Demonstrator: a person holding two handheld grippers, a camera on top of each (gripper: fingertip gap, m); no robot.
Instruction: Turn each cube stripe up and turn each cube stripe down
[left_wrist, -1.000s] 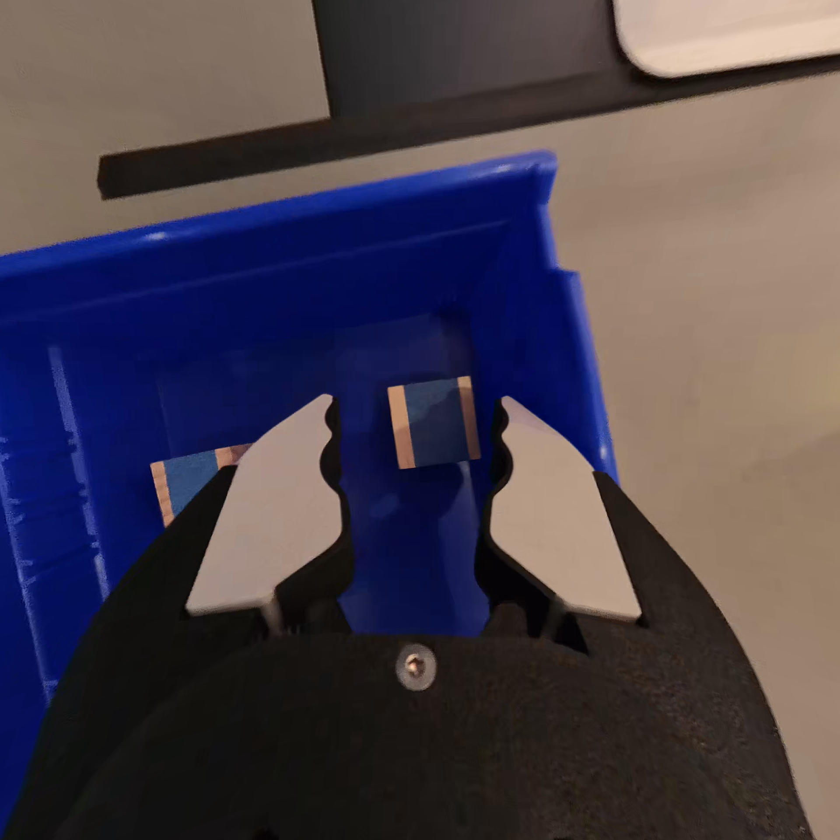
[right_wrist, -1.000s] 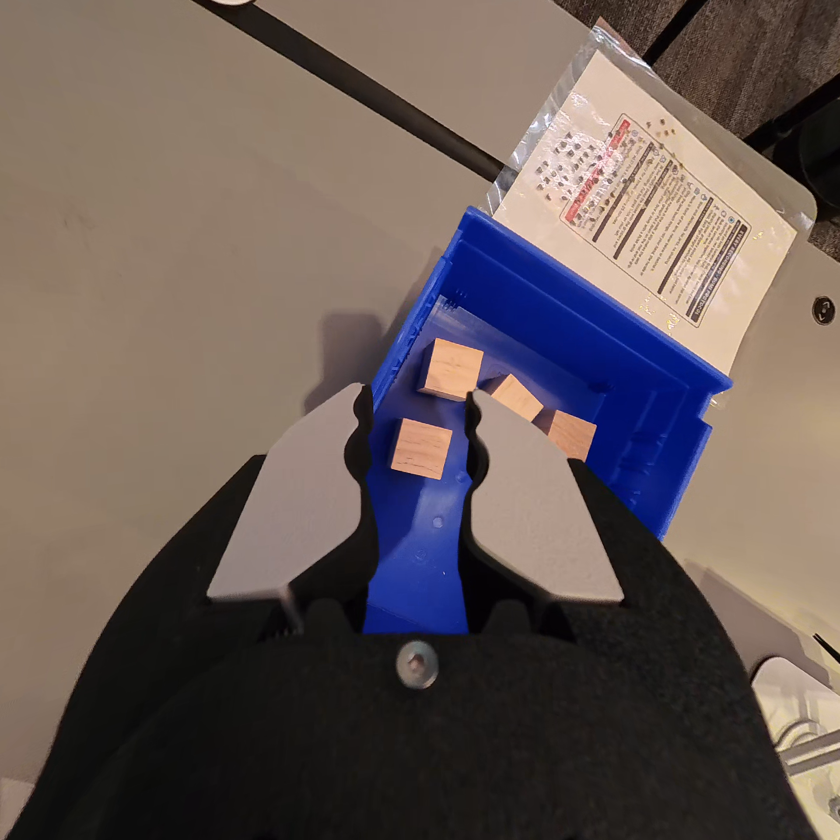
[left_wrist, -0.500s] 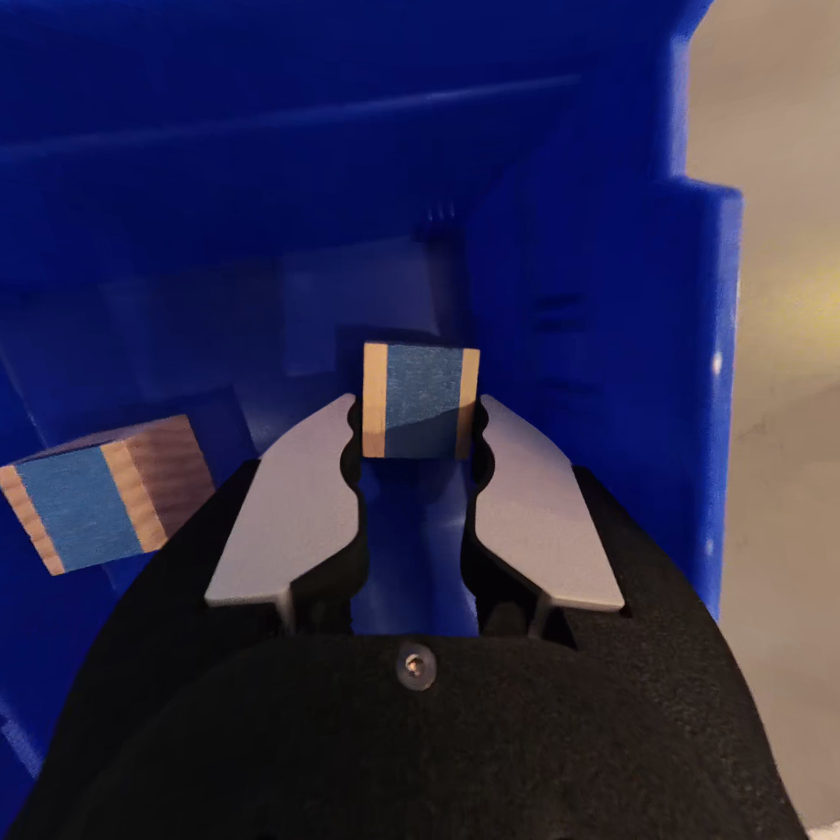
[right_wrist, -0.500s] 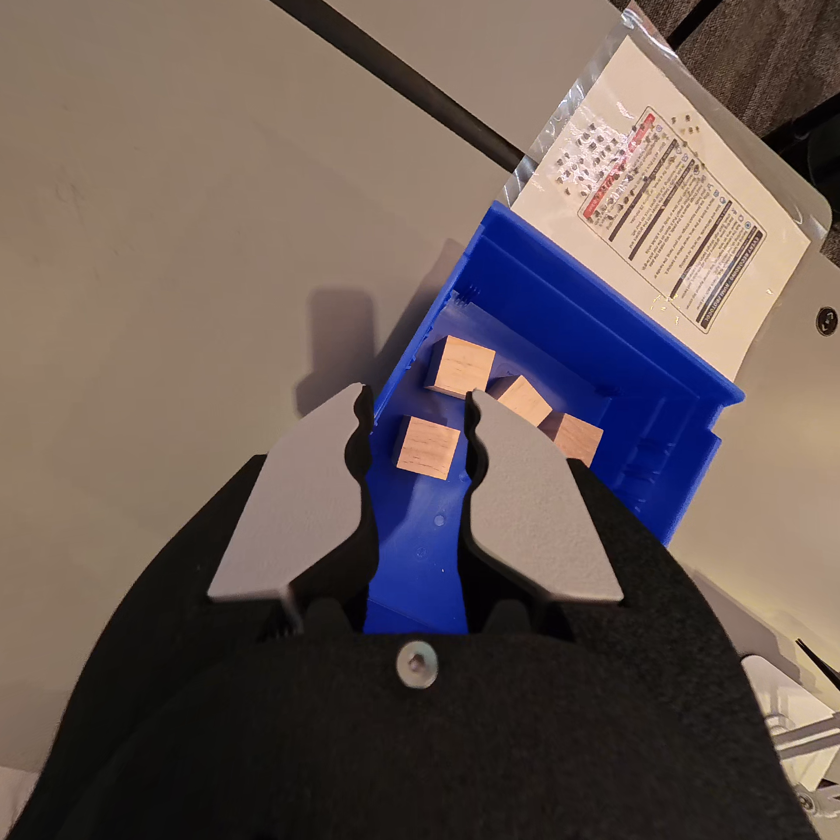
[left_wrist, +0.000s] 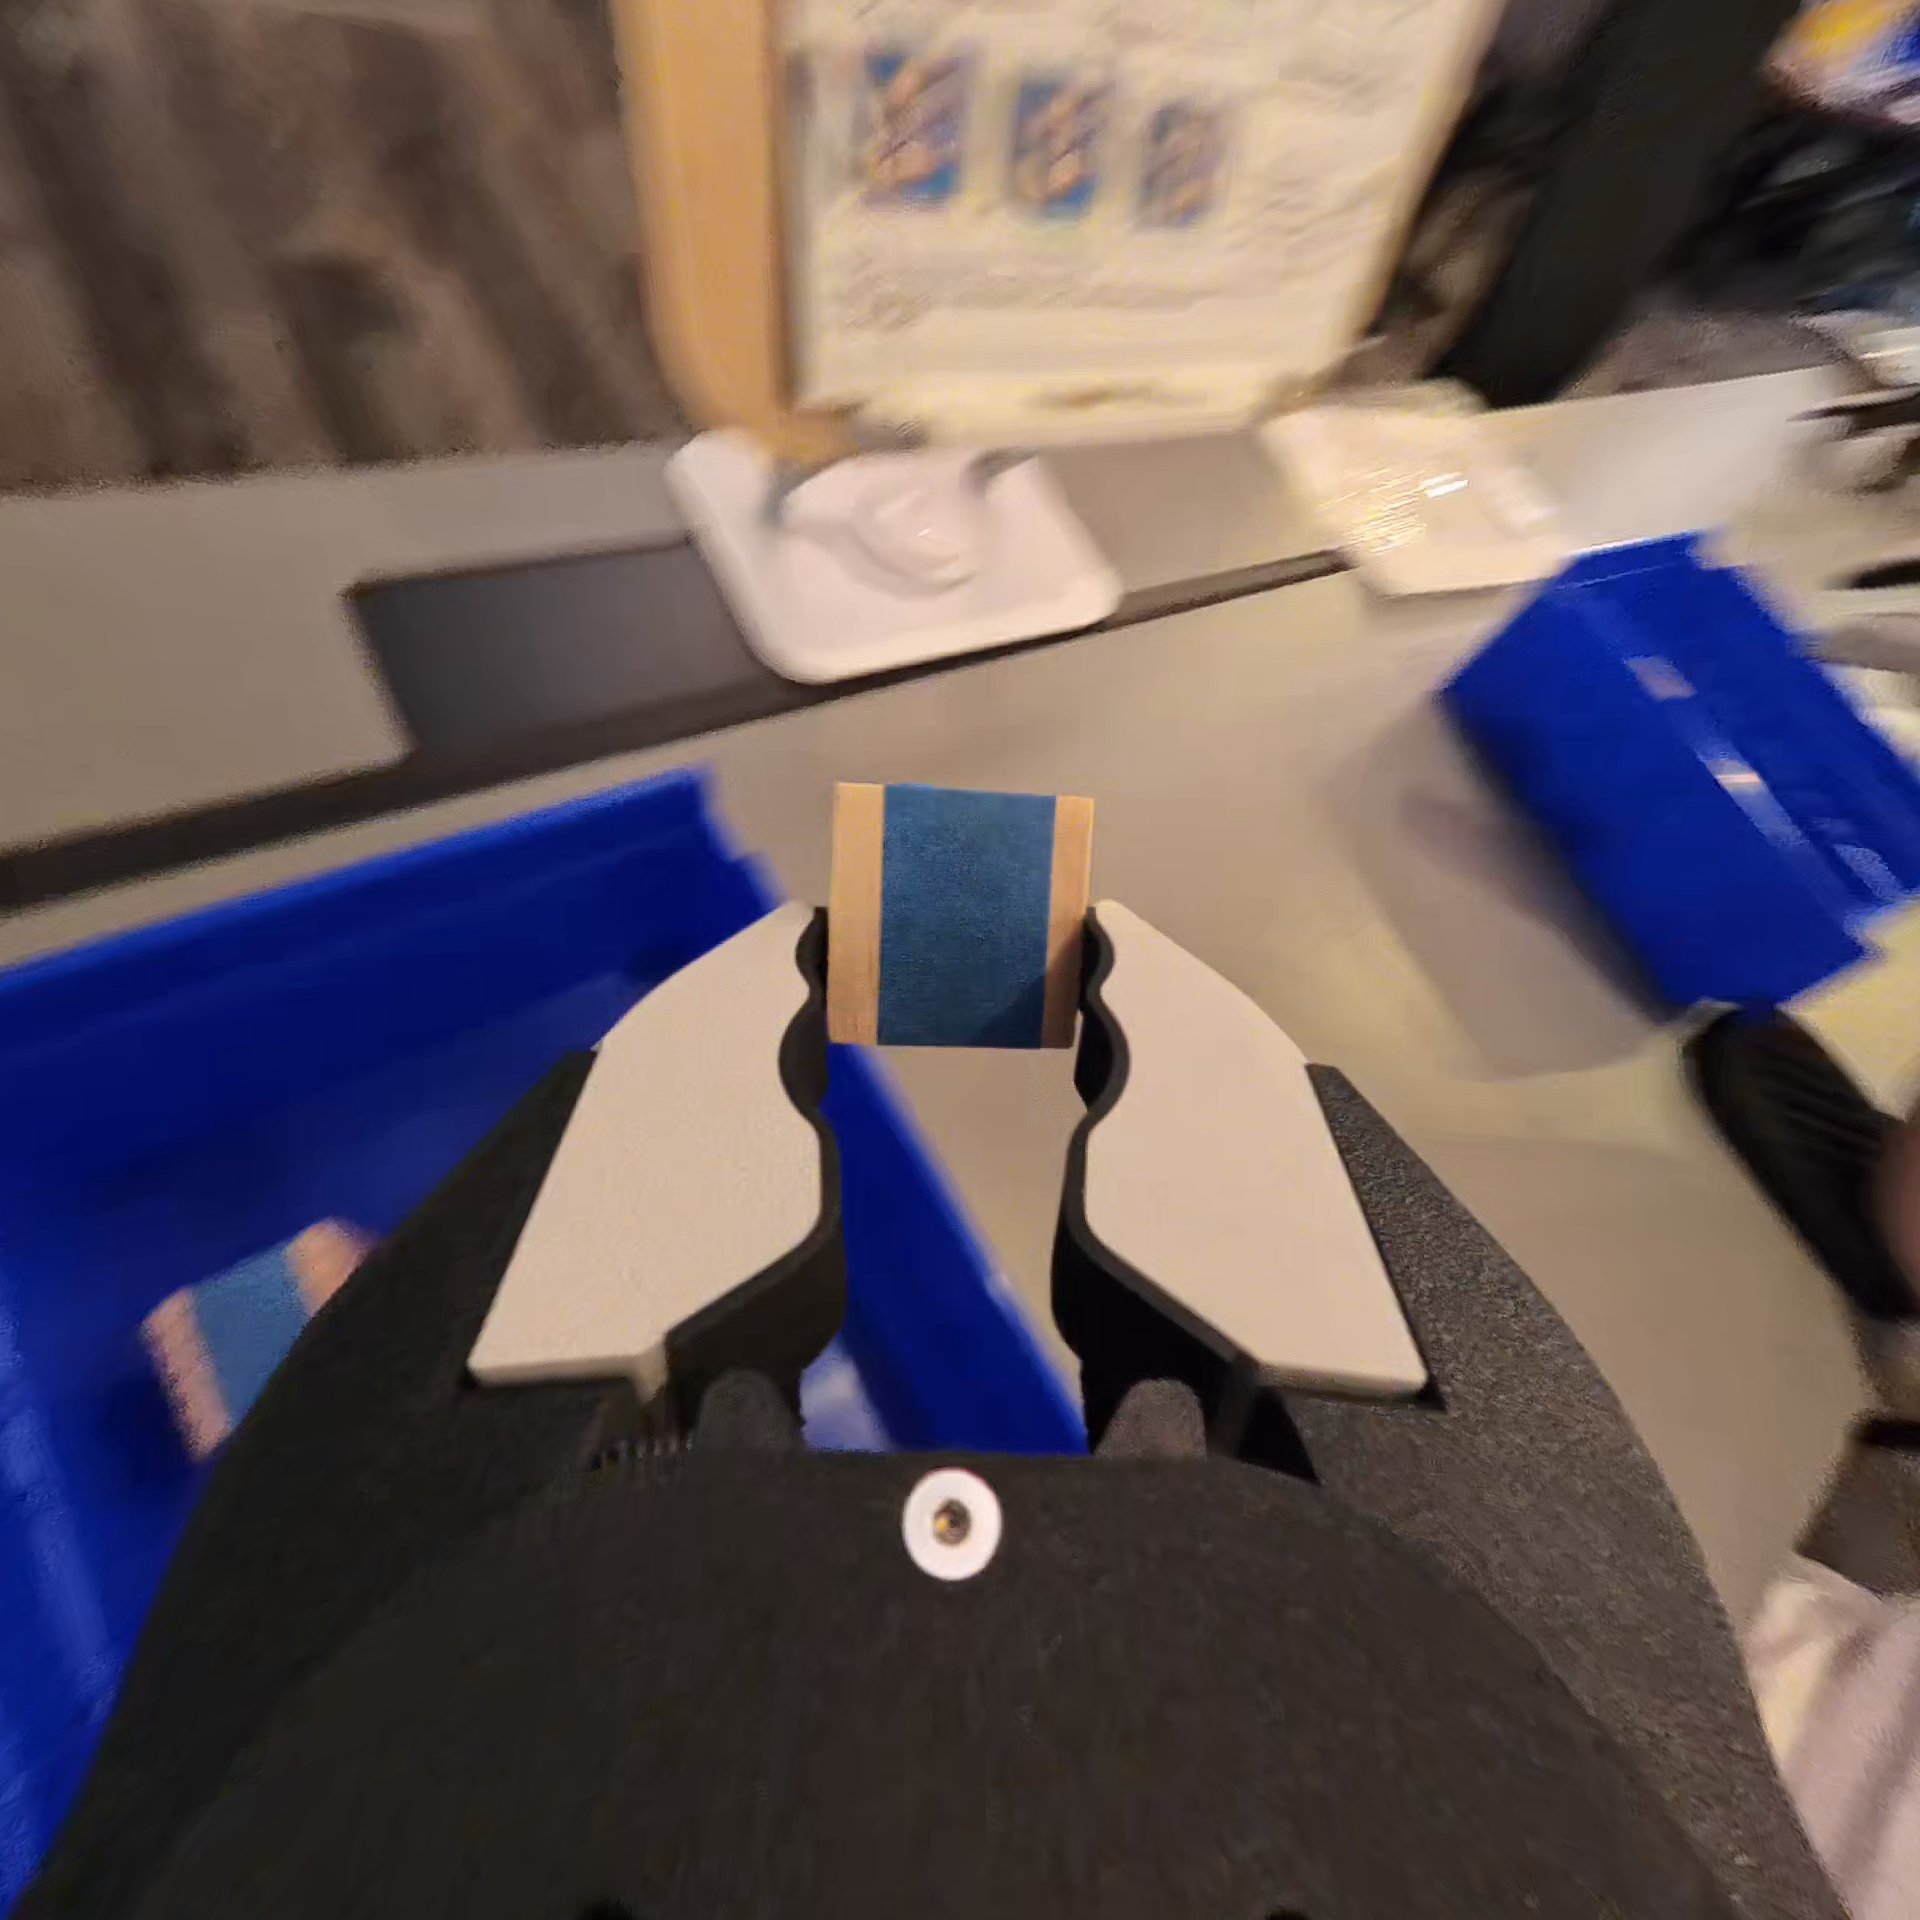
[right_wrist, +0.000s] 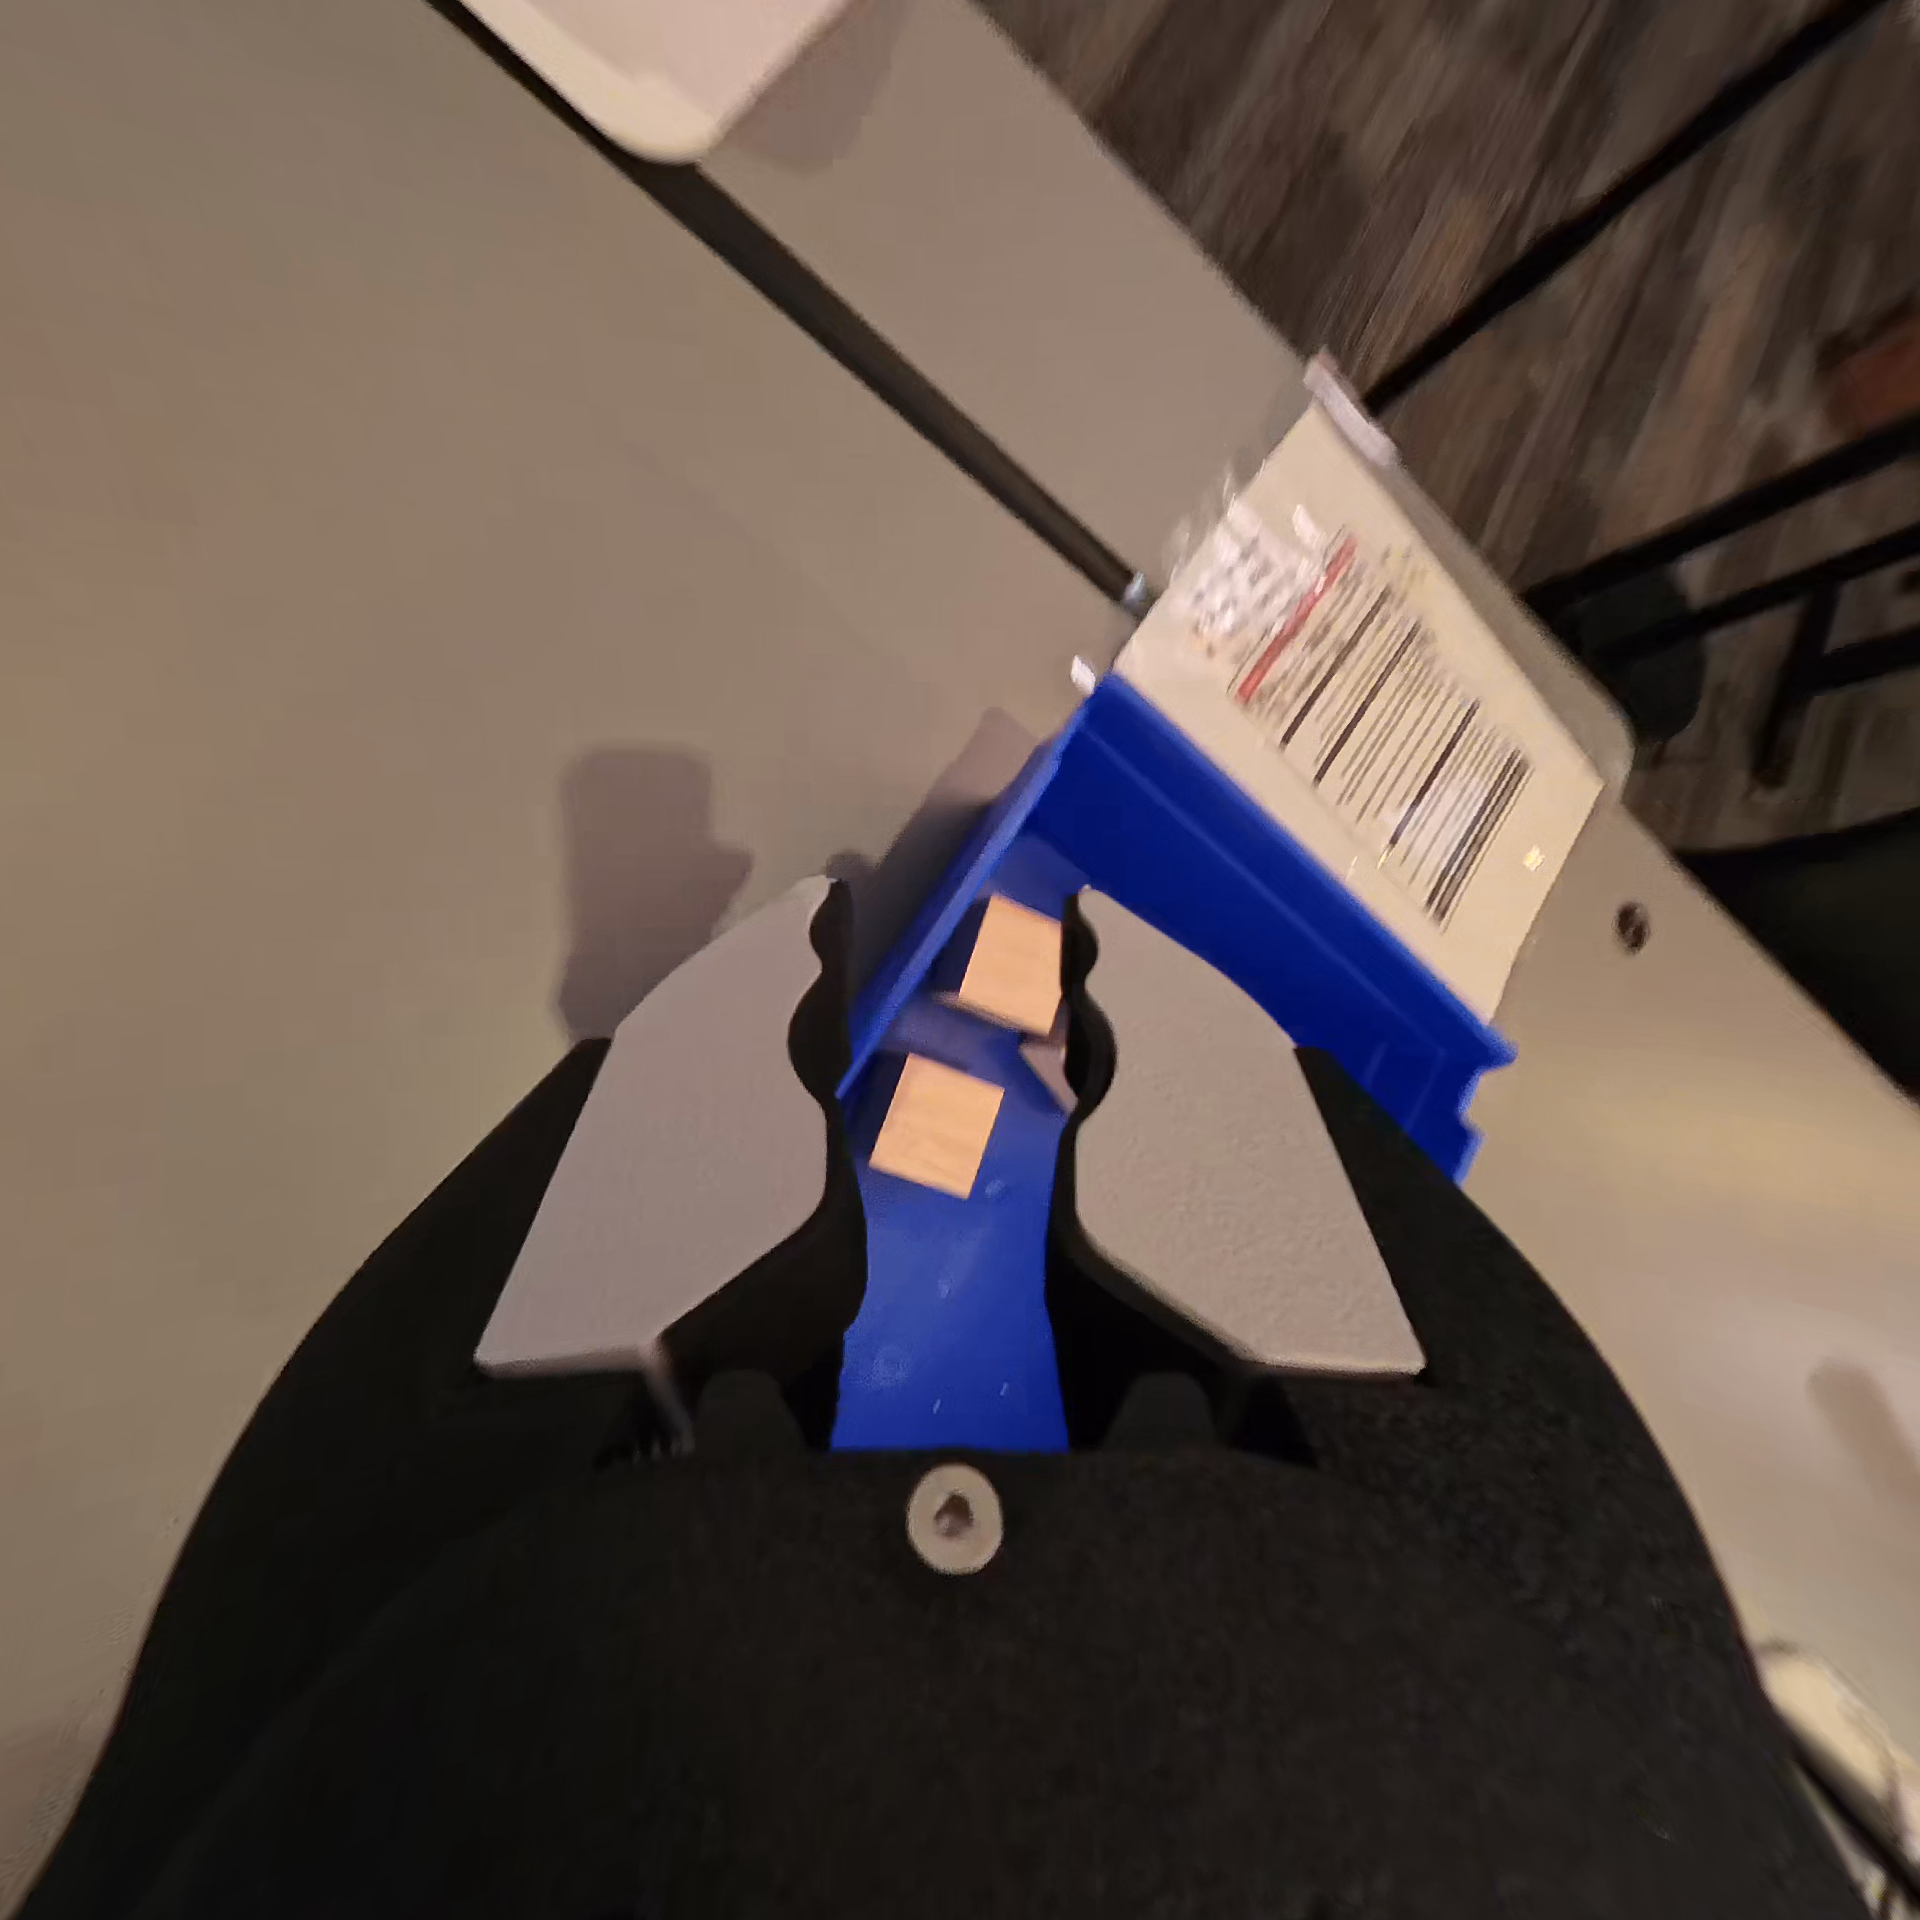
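My left gripper (left_wrist: 958, 935) is shut on a wooden cube with a blue stripe (left_wrist: 960, 914) and holds it in the air above the right wall of a blue bin (left_wrist: 312, 997). The stripe faces the camera. A second striped cube (left_wrist: 244, 1340) lies in that bin at the lower left. My right gripper (right_wrist: 951, 914) is open and empty above a second blue bin (right_wrist: 1247, 914). Two plain wooden cubes (right_wrist: 935, 1132) (right_wrist: 1013, 961) show between its fingers; the right finger hides the rest of the bin's floor.
In the left wrist view the second blue bin (left_wrist: 1704, 790) shows blurred at the right, and a white stand (left_wrist: 904, 561) holding a board stands behind. A bagged printed sheet (right_wrist: 1382, 717) lies beyond the right bin. A black gap (right_wrist: 831, 301) crosses the grey table.
My left gripper closed on the striped cube and lifted it out of the bin, tilting up toward the room. My right gripper dropped closer to its bin, still open.
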